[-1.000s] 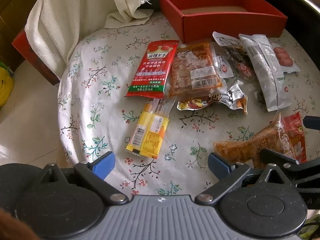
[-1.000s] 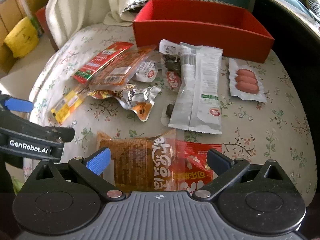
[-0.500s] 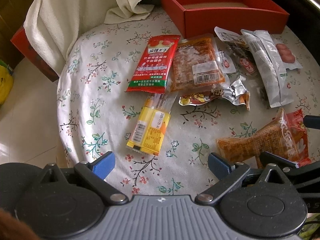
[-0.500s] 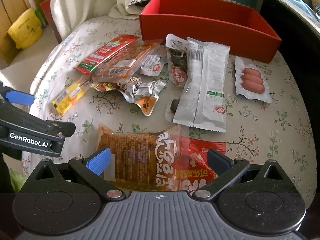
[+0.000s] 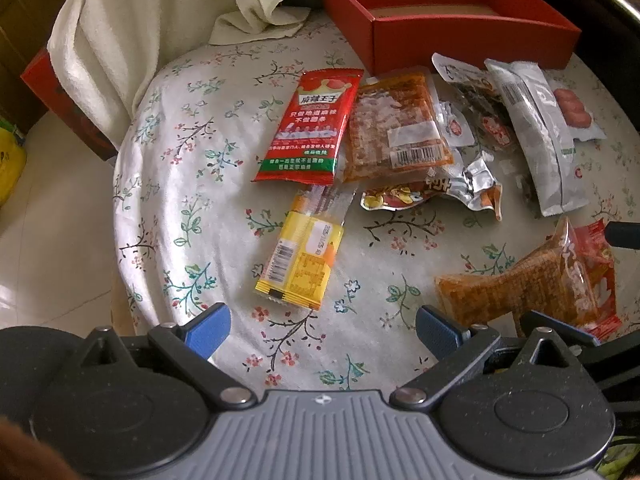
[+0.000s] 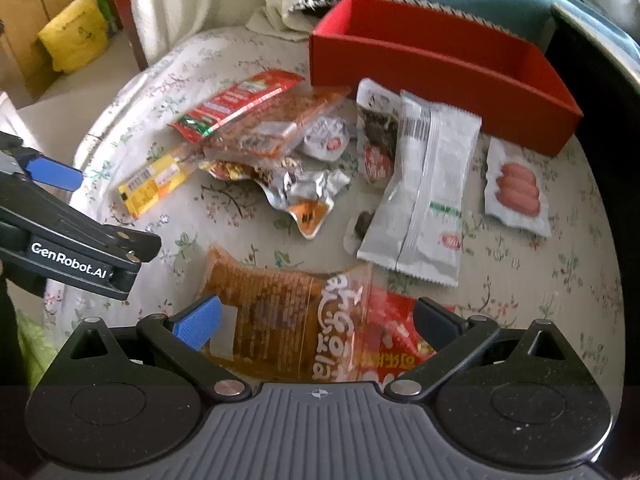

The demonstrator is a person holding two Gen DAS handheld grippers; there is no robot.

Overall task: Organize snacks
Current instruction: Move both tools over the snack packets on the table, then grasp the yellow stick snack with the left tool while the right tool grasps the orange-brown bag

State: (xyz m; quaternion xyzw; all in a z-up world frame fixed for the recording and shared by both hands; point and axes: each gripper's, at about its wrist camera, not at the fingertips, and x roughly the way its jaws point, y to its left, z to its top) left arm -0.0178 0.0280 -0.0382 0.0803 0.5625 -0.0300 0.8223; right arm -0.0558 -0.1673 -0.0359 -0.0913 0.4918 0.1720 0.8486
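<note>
Snacks: crinkly foil, glossy flat plastic packets.

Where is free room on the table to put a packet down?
Bare cloth lies left of the red packet and yellow packet. The red box looks empty. Crowded: between red packet and silver packet.

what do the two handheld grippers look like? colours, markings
Both match: ribbed grey housing, two black round discs, black linkage arms with silver rivets, blue pads on the fingertips. Left gripper, right gripper. From the right wrist view, the left gripper's side carries white "GenRobot.AI" lettering. No cables or sleeves show.
</note>
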